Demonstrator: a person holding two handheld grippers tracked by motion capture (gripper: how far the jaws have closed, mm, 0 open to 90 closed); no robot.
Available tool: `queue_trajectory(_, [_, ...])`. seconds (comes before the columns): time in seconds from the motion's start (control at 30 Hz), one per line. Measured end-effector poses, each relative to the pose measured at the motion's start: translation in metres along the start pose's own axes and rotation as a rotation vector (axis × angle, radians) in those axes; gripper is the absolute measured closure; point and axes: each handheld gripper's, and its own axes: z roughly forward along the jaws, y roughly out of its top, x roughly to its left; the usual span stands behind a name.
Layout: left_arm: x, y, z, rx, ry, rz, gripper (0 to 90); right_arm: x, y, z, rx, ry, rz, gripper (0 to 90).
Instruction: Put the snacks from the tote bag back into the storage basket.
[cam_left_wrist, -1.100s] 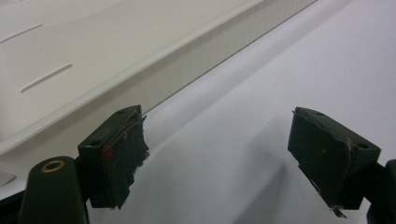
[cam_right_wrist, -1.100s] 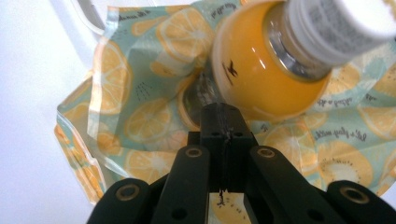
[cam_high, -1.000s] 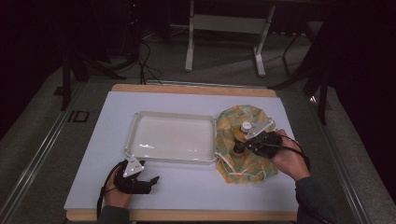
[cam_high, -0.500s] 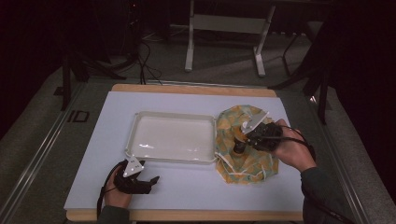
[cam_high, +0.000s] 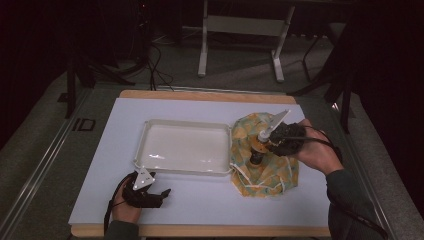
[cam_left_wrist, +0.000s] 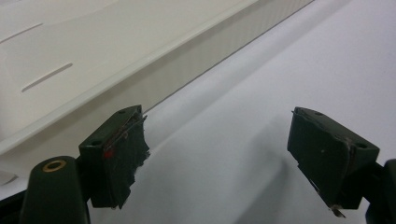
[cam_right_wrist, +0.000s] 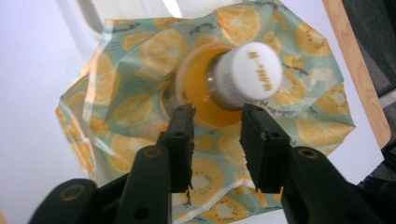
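A small bottle (cam_right_wrist: 205, 88) of orange liquid with a white cap (cam_right_wrist: 247, 74) stands on a crumpled bag (cam_right_wrist: 121, 116) printed with citrus slices. In the high view the bag (cam_high: 270, 175) lies right of the white tray (cam_high: 185, 122), with the bottle (cam_high: 258, 146) on it. My right gripper (cam_right_wrist: 217, 109) looks down on the bottle, jaws partly apart, tips over its shoulder and short of the cap; it hovers above the bag (cam_high: 256, 158). My left gripper (cam_high: 162, 192) rests open on the mat near the tray's front left corner, nothing between its jaws (cam_left_wrist: 217, 135).
The tray's ribbed side wall (cam_left_wrist: 140, 70) runs just beyond my left jaws. A pale mat (cam_high: 210, 200) covers the wooden table (cam_high: 200, 231). Dark floor, cables and a metal stand (cam_high: 240, 30) lie behind the table.
My right gripper has drifted up and slightly right over the bag, toward the bottle's top. The left gripper has stayed where it was.
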Motion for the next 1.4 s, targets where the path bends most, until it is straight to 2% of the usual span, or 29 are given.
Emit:
queue_trajectory(0.2, [-0.001, 0.000, 0.001, 0.006, 0.003, 0.005, 19.5, -0.009, 0.003, 0.004, 0.009, -0.009, 0.021, 54.0])
queue_trajectory(0.53, [-0.001, 0.000, 0.000, 0.008, 0.002, 0.010, 19.5, -0.022, 0.010, 0.014, 0.045, 0.018, 0.021, 49.4])
queue_trajectory(0.6, [-0.001, 0.000, 0.000, 0.008, 0.002, 0.011, 19.5, -0.024, 0.013, 0.018, 0.046, 0.039, 0.017, 48.2])
queue_trajectory(0.9, [-0.001, 0.000, 0.001, 0.009, 0.002, 0.012, 19.5, -0.032, 0.026, 0.024, 0.046, 0.084, 0.030, 48.5])
queue_trajectory(1.1, [-0.001, 0.000, 0.001, 0.010, 0.002, 0.014, 19.5, -0.035, 0.032, 0.030, 0.082, 0.141, 0.037, 49.6])
queue_trajectory(1.4, [-0.001, 0.000, 0.001, 0.009, 0.004, 0.015, 19.6, -0.043, 0.036, 0.030, 0.099, 0.171, 0.052, 53.3])
